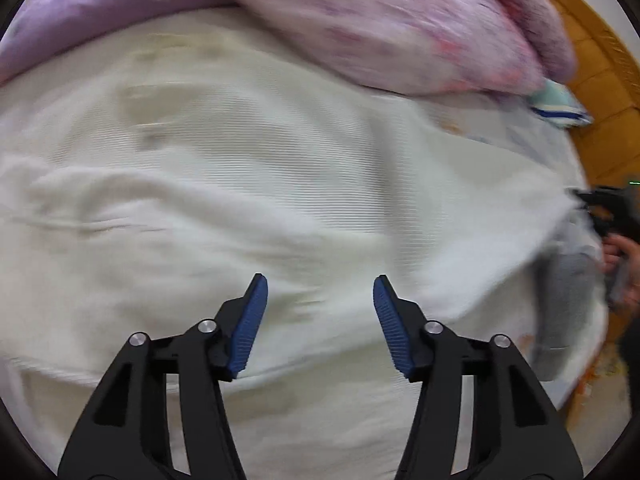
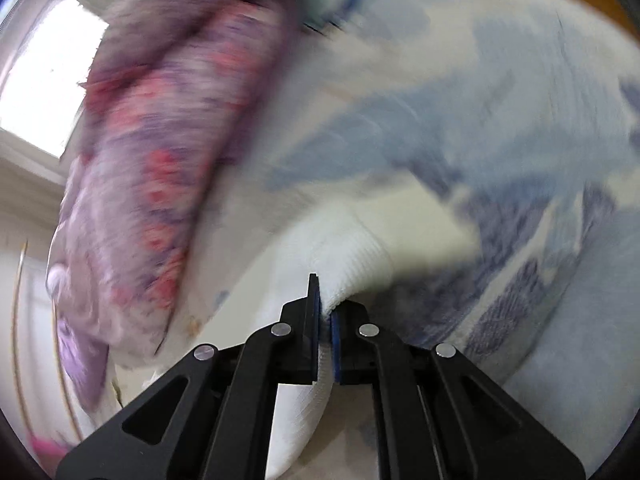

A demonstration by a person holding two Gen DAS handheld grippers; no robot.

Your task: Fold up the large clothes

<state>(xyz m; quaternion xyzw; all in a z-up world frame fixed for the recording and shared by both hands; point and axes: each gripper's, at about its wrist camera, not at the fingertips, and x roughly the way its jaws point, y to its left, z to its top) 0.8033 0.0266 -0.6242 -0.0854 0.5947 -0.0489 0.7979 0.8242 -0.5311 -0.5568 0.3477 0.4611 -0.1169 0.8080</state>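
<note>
Right gripper (image 2: 325, 312) pinches white garment (image 1: 248, 184) edge; left gripper (image 1: 320, 300) hovers open, empty. Risk: thin pinch slipping, fold sagging crooked.

Soft, even daylight filled both views. In the right wrist view a window (image 2: 48, 76) at the far left was blown out to white glare, and heavy motion blur smeared the floral quilt (image 2: 160, 168). The left wrist view was milder blurred. Fisheye bending darkened every edge.
</note>
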